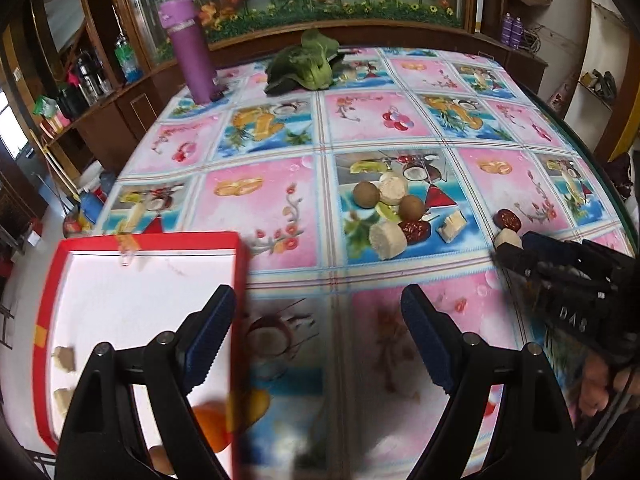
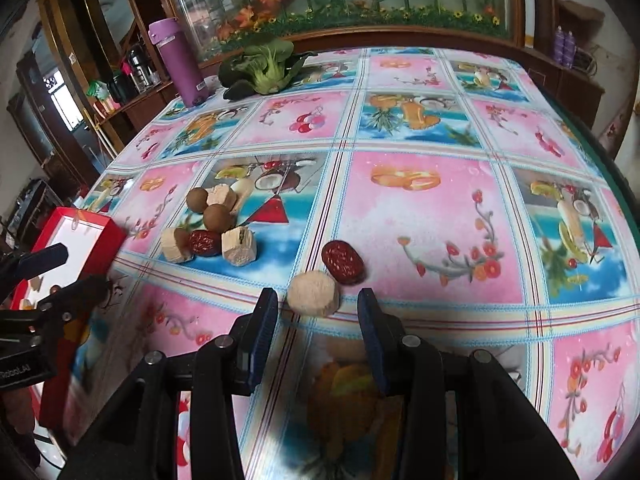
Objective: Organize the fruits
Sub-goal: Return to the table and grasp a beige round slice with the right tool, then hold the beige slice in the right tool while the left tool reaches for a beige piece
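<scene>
A beige round piece lies just ahead of my right gripper, which is open, its fingertips on either side of the piece's near edge. A red date sits right behind the piece. Farther left is a cluster of brown round fruits, beige chunks and another date. My left gripper is open and empty, its left finger over the red box. The box's white inside holds beige chunks and an orange fruit. In the left wrist view the right gripper is by the beige piece.
A purple bottle and a green leafy vegetable stand at the table's far side. The fruit-print tablecloth covers the table; its green rim curves along the right. Wooden cabinets rise behind. A hand holds the right gripper.
</scene>
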`<state>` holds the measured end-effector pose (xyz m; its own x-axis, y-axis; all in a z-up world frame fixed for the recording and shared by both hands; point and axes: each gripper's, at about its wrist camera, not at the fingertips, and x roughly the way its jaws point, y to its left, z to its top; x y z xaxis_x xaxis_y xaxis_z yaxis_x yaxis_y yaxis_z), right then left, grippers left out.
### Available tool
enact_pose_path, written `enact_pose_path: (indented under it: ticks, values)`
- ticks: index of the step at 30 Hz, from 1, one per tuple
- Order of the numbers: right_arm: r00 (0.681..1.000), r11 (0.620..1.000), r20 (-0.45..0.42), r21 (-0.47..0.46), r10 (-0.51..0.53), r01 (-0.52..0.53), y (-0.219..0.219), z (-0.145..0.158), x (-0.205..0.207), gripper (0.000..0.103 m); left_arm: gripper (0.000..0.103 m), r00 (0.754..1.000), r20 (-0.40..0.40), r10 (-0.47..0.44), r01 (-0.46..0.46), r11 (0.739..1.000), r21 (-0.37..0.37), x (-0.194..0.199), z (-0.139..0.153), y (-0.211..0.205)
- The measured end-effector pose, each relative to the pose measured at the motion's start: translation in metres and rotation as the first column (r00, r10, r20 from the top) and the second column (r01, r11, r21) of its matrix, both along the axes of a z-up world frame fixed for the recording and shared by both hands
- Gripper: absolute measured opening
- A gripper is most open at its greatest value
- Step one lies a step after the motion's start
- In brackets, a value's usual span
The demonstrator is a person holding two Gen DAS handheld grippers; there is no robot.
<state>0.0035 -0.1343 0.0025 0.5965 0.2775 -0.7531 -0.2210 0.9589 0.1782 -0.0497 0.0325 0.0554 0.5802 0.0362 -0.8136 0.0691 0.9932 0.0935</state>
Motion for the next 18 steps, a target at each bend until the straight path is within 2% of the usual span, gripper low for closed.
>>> enact_pose_path:
  ticks: [3,6,13,14,16,18]
  values:
    - [1.0,1.0,0.011,0.008,-0.004,0.004,-0.002,-0.001,0.001,0.039,0.085,1.0,-0.02,-0.009,0.009,1.0,-0.015,0.011,-0.007,-0.008]
    - [1.0,1.0,0.019,0.015,-0.016,0.016,-0.006,-0.002,0.001,0.032,0.085,0.999,-0.036,-0.016,0.015,1.0,-0.027,0.02,-0.015,-0.017]
    - [1.0,1.0,0.022,0.01,-0.014,0.014,-0.005,-0.002,0.001,0.031,0.084,0.998,-0.062,0.011,-0.015,0.998,-0.069,0.04,-0.029,-0.022]
    - [1.0,1.0,0.021,0.011,-0.014,0.014,-0.005,-0.002,0.001,0.031,0.083,0.998,-0.063,0.018,-0.023,0.997,-0.074,0.042,-0.03,-0.021]
    - [1.0,1.0,0.021,0.009,-0.014,0.014,-0.005,-0.002,0.001,0.031,0.071,0.998,-0.066,0.024,-0.03,0.996,-0.084,0.046,-0.032,-0.021]
    - [1.0,1.0,0.02,0.008,-0.013,0.013,-0.005,-0.001,0.001,0.031,0.066,0.997,-0.078,0.024,-0.031,0.995,-0.09,0.05,-0.036,-0.02]
